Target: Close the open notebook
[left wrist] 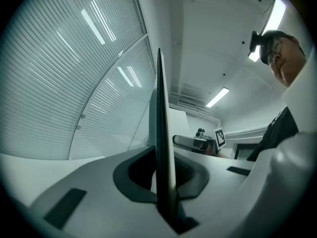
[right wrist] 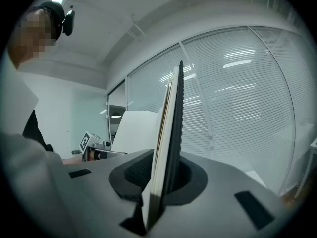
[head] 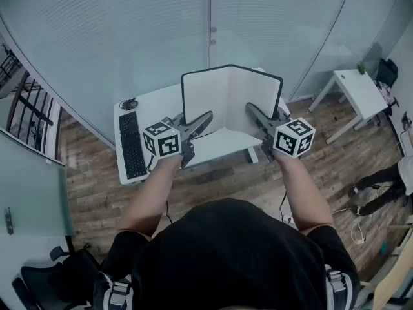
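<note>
The notebook, black-covered with white pages, is held upright above the desk, open in a wide V toward me. My left gripper is shut on the lower edge of its left half. My right gripper is shut on its right half. In the left gripper view the thin black cover stands edge-on, pinched in my left gripper, with the right gripper beyond it. In the right gripper view the cover and page block rise from my right gripper, and the left gripper shows at the left.
Below the notebook is a white desk with a black keyboard along its left side. A glass wall with blinds runs behind. A second white table stands at the right, and a person's legs are near it.
</note>
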Tool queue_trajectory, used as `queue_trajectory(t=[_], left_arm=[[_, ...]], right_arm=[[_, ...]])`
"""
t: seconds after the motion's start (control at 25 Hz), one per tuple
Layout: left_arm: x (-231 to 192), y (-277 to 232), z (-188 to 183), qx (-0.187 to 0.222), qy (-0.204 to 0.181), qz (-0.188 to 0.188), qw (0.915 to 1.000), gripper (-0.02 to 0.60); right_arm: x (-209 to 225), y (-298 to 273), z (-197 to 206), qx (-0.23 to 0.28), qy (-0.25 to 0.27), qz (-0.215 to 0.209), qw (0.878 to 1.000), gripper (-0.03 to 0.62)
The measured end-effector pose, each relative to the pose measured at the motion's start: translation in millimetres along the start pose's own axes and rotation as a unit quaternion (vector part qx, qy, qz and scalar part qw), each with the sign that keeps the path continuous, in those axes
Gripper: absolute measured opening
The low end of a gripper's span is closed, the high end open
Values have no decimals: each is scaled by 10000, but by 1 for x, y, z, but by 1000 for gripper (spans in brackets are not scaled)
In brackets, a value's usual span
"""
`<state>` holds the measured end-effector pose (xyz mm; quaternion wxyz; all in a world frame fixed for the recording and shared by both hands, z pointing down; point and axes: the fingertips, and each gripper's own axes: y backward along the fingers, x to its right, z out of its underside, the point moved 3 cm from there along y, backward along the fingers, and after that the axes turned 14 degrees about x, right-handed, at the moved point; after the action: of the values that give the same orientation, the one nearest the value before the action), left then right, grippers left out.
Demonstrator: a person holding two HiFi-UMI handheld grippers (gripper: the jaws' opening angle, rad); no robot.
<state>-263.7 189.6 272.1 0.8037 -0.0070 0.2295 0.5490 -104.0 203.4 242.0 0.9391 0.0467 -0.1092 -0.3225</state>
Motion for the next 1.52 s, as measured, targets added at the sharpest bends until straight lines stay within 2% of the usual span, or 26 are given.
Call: queue_trajectory(t=[0.76,1.08,1.24,1.52], left_arm=[[-5,-1,4,-50,149,71,9999,44],[-10,-6,8,-104,78,100,9999,44],[-22,-19,6,-115,23,53,9999,44],[-48,-65,15,-219,33,-66,9997,44]], right_arm=[[5,0,6,-55,-128,106,9998,75],[14,-1,11,-9,-151,95,9998,77],[30,-8,10,55,-215,1,9998,77],[86,-18,12,45,-336,-57,9994,77]])
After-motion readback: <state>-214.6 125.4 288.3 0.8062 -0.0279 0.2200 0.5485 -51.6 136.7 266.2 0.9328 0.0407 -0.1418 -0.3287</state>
